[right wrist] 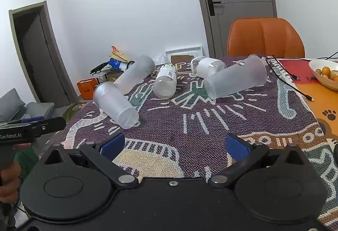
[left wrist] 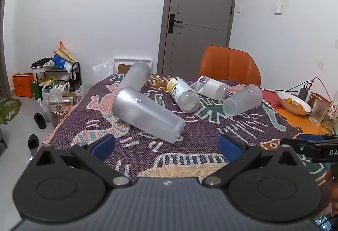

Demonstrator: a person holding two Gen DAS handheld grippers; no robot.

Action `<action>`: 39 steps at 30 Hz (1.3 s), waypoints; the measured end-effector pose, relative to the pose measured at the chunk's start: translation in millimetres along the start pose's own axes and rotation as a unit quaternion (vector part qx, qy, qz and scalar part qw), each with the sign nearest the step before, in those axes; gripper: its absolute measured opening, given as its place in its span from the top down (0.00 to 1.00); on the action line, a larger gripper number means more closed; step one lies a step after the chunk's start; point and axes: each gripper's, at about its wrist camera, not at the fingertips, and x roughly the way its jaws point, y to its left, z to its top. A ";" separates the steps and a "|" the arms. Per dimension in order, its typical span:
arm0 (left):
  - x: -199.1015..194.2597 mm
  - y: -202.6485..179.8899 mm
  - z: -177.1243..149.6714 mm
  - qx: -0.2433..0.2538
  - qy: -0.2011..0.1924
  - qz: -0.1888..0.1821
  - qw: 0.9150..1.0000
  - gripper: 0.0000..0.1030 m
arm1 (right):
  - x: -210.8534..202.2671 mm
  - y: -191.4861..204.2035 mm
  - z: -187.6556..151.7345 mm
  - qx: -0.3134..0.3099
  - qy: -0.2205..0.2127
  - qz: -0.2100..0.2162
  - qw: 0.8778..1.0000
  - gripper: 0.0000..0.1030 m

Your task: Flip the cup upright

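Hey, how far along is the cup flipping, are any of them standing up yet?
Nothing looks done: all five cups lie on their sides on the patterned cloth, including the nearest frosted cup, the labelled cup and the right frosted cup. Nothing is in hand: the left tool and right tool are both open, short of the cups. Every flip is left.

The far frosted cup has its lower end hidden behind the nearer cup. At three o'clock in the left wrist view, the right gripper is cut off by the edge, its fingertips unseen. The bottle there is cropped, label unreadable.
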 end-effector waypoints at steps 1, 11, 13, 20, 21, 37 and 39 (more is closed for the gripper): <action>0.6 -0.5 0.5 0.002 0.000 -0.003 1.000 0.00 | -0.2 -0.1 0.1 -0.001 0.000 0.000 1.000 0.00; -13.0 -4.6 -2.4 0.004 -0.036 -0.008 0.999 0.00 | 0.7 0.5 -1.1 0.001 0.004 -0.006 1.000 0.00; -15.0 -4.0 -2.2 -0.001 -0.039 -0.006 0.999 0.00 | 0.3 -1.0 -1.0 0.001 0.003 -0.003 1.000 0.00; -16.3 1.5 -0.1 -0.007 -0.040 0.003 0.999 0.00 | -1.3 -1.2 -0.4 0.002 0.003 0.000 1.000 0.00; -16.6 1.6 0.0 -0.007 -0.040 0.004 0.999 0.00 | -1.7 -0.6 -0.4 0.002 0.004 0.001 1.000 0.00; -14.4 3.2 -3.7 -0.009 -0.025 0.002 1.000 0.00 | 0.9 0.2 -1.1 -0.003 0.011 0.006 1.000 0.00; -14.1 3.5 -3.5 -0.010 -0.024 0.002 1.000 0.00 | 1.4 0.8 -1.0 -0.004 0.011 0.005 1.000 0.00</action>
